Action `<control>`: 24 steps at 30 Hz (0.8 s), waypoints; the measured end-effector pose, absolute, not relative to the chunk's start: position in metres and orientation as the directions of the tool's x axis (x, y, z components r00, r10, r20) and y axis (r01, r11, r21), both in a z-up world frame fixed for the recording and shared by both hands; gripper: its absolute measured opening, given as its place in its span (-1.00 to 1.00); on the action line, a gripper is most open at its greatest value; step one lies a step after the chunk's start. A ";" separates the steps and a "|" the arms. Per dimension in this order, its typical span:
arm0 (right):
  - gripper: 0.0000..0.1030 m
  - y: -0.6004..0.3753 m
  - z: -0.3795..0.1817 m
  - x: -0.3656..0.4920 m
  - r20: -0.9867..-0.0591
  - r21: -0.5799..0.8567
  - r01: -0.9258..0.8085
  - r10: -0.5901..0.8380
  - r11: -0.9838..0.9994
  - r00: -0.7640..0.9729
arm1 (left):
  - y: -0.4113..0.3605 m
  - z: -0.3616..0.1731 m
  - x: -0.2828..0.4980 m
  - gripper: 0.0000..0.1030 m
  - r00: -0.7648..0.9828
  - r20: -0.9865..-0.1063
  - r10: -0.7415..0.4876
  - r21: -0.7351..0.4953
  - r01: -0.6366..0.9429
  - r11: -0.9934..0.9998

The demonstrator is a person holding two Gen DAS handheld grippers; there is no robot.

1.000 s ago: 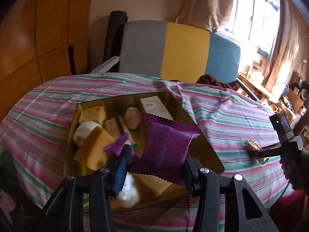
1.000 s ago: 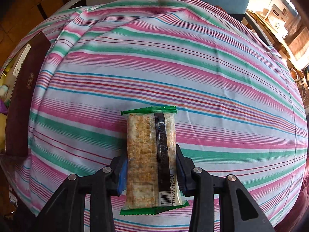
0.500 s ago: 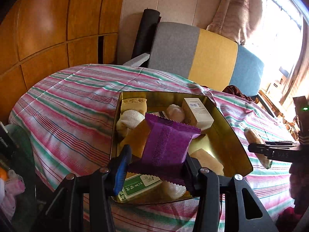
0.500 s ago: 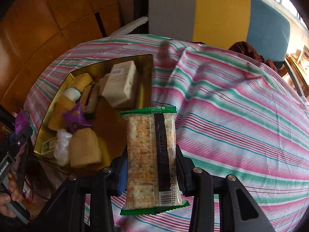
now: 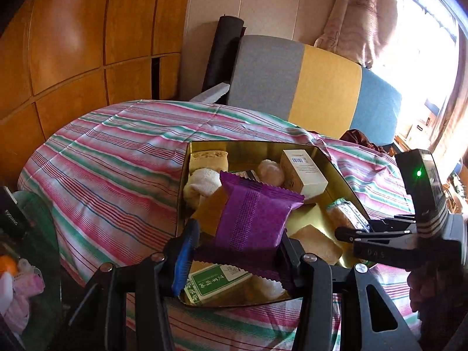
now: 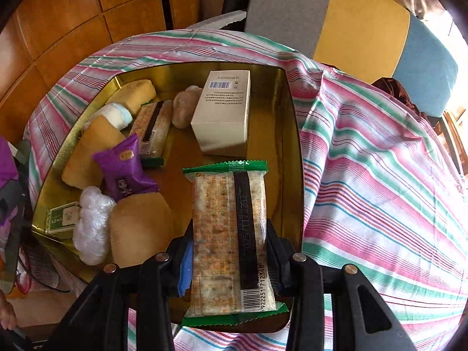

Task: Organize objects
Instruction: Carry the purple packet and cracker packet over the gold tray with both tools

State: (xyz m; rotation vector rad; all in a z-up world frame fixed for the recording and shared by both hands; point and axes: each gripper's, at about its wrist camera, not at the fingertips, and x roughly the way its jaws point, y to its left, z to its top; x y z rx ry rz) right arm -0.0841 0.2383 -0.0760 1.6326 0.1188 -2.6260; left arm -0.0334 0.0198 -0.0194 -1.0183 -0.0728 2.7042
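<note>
A gold tin [image 5: 336, 172] [image 6: 288, 111] sits on the striped tablecloth [image 5: 117, 158] [image 6: 380, 175], holding several snacks. My left gripper [image 5: 237, 241] is shut on a purple snack packet [image 5: 254, 216], held above the tin's near edge. My right gripper [image 6: 229, 242] is shut on a green-edged cracker packet [image 6: 231, 234], held over the tin's near right part; it also shows in the left wrist view [image 5: 345, 213]. Inside the tin lie a white box [image 6: 225, 111] [image 5: 304, 172], another purple packet [image 6: 122, 169] and another cracker packet [image 6: 152, 128].
A grey, yellow and blue seat back [image 5: 307, 87] [image 6: 351, 23] stands behind the table. Wooden panels [image 5: 73, 44] lie to the left. A green glass side table with clutter [image 5: 26, 248] is at lower left. A bright window [image 5: 424, 44] is at right.
My right gripper has carried the cracker packet from the bare tablecloth leftward to above the tin. My left gripper has pulled back and swung, still holding the purple packet over the tin.
</note>
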 end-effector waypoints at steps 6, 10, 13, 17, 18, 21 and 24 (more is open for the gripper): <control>-0.21 0.243 -0.080 -0.084 -0.899 -0.006 0.055 -0.018 -0.998 -0.437 | 0.024 -0.017 -0.033 -0.04 -0.734 -0.645 0.212 -0.087 -0.204 -0.975; -0.20 0.248 -0.083 -0.079 -0.897 0.020 0.043 -0.037 -0.999 -0.441 | 0.027 -0.018 -0.033 -0.04 -0.731 -0.652 0.202 -0.076 -0.202 -0.976; -0.16 0.248 -0.081 -0.074 -0.886 0.024 0.047 -0.043 -0.999 -0.461 | 0.030 -0.019 -0.033 -0.04 -0.729 -0.655 0.198 -0.067 -0.206 -0.976; -0.13 0.248 -0.073 -0.065 -0.861 0.029 0.039 -0.045 -0.999 -0.507 | 0.035 -0.019 -0.033 -0.04 -0.727 -0.658 0.199 -0.058 -0.214 -0.975; -0.12 0.250 -0.070 -0.062 -0.854 0.038 0.032 -0.049 -0.999 -0.519 | 0.037 -0.019 -0.033 -0.04 -0.726 -0.658 0.200 -0.057 -0.216 -0.975; -0.12 0.258 -0.063 -0.052 -0.835 0.075 -0.003 -0.062 -0.997 -0.547 | 0.039 -0.019 -0.037 -0.04 -0.710 -0.669 0.221 -0.080 -0.226 -0.971; -0.12 0.266 -0.057 -0.041 -0.821 0.103 -0.039 -0.063 -0.994 -0.567 | 0.044 -0.021 -0.044 -0.04 -0.686 -0.686 0.241 -0.108 -0.231 -0.967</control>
